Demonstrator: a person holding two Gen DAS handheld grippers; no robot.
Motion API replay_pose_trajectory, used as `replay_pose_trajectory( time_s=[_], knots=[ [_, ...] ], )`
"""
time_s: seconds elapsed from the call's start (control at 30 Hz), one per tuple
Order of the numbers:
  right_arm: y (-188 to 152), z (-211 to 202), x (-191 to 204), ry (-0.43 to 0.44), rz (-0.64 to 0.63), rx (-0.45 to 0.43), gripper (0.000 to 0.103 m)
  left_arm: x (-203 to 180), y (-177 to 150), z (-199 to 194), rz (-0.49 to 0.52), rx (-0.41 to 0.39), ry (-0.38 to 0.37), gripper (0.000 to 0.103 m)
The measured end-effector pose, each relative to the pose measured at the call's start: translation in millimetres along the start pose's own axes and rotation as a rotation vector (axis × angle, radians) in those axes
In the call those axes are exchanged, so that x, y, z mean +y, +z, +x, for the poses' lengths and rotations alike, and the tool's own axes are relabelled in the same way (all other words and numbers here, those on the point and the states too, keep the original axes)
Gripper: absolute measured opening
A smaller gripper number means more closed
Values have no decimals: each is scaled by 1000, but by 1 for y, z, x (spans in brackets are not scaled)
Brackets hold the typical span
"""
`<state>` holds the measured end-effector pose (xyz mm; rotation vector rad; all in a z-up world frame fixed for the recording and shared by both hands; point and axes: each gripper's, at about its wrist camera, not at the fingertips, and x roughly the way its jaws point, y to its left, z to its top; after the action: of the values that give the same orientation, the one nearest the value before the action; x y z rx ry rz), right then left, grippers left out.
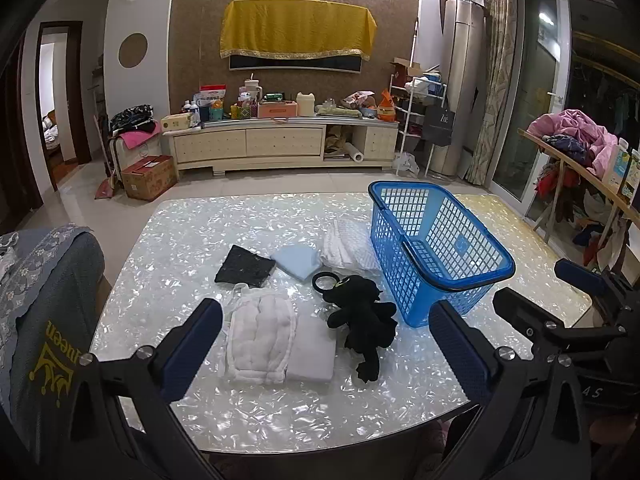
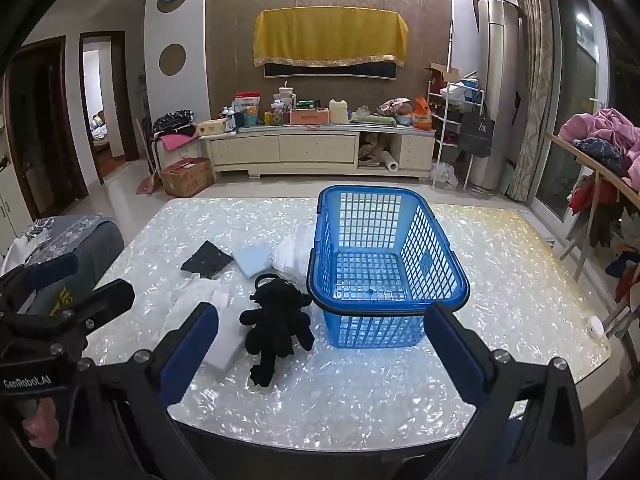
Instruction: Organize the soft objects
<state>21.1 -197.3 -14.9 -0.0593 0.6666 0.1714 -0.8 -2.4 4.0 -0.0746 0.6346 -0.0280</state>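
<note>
A blue plastic basket [image 1: 472,276] [image 2: 440,292] stands empty on the shiny white table [image 1: 180,236] [image 2: 500,280]. Left of it lie a black plush toy [image 1: 362,322] [image 2: 278,326], a white padded cloth [image 1: 260,338] [image 2: 192,300], a flat white folded cloth [image 1: 314,354] [image 2: 226,350], a black cloth [image 1: 245,267] [image 2: 207,265], a light blue cloth [image 1: 297,261] [image 2: 252,260] and a white textured cloth [image 1: 352,246] [image 2: 290,258]. My left gripper [image 1: 326,348] is open and empty above the near table edge. My right gripper [image 2: 322,354] is open and empty near the basket.
A chair with a grey cover [image 1: 44,320] [image 2: 80,240] stands at the table's left. A cluttered TV cabinet [image 1: 280,142] is across the floor. A rack with piled clothes [image 1: 576,140] [image 2: 608,136] stands at the right. A small white round object [image 2: 595,325] lies on the table's right.
</note>
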Motion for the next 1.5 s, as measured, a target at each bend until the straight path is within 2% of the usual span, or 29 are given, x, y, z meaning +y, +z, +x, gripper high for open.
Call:
replay_pose_trajectory(
  time_s=[1.5],
  knots=[
    [-4, 0, -2, 2, -7, 16, 103, -2, -4, 0, 3, 3, -19, 103]
  ],
)
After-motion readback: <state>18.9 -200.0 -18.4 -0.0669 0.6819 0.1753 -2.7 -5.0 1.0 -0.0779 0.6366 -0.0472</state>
